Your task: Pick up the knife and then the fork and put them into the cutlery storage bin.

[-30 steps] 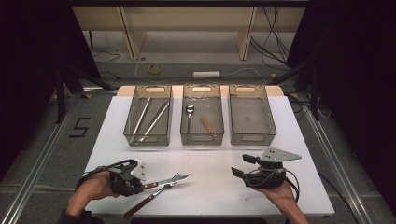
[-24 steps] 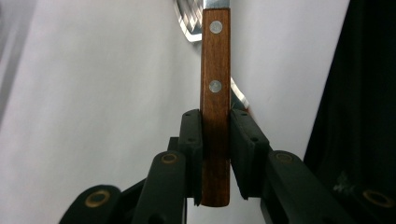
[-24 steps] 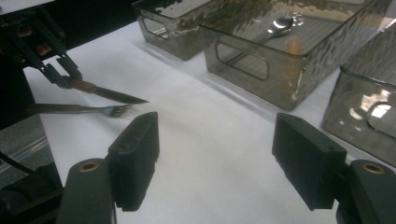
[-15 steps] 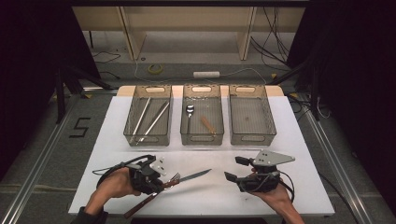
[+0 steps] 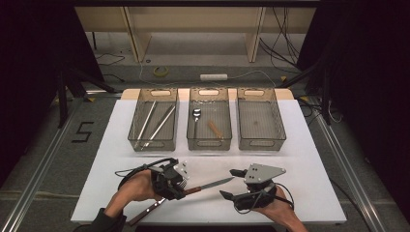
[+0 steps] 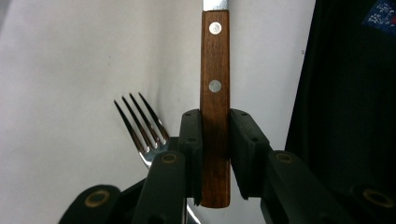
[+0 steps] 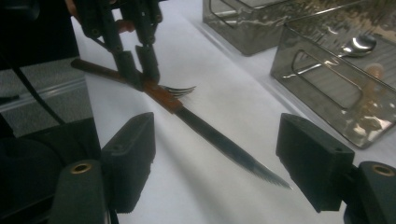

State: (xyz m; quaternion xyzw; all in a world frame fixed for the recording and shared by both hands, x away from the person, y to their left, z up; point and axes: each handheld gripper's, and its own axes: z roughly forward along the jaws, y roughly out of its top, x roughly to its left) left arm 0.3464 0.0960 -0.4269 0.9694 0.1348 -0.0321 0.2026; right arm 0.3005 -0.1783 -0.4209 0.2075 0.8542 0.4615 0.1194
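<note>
The left gripper (image 5: 180,186) clamps a knife (image 5: 212,184) near the table's (image 5: 300,145) front edge; the right gripper (image 5: 232,183), jaws just widening, holds nothing. Left bin (image 5: 135,140): chopsticks (image 5: 153,123). Middle bin (image 5: 226,140): spoon (image 5: 196,116).

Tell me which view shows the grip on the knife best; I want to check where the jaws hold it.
The left gripper view: the left gripper pinches the knife low on its wooden handle. The right gripper view shows the whole knife and that grip from farther off. The high view shows the knife small, the grip half hidden.
</note>
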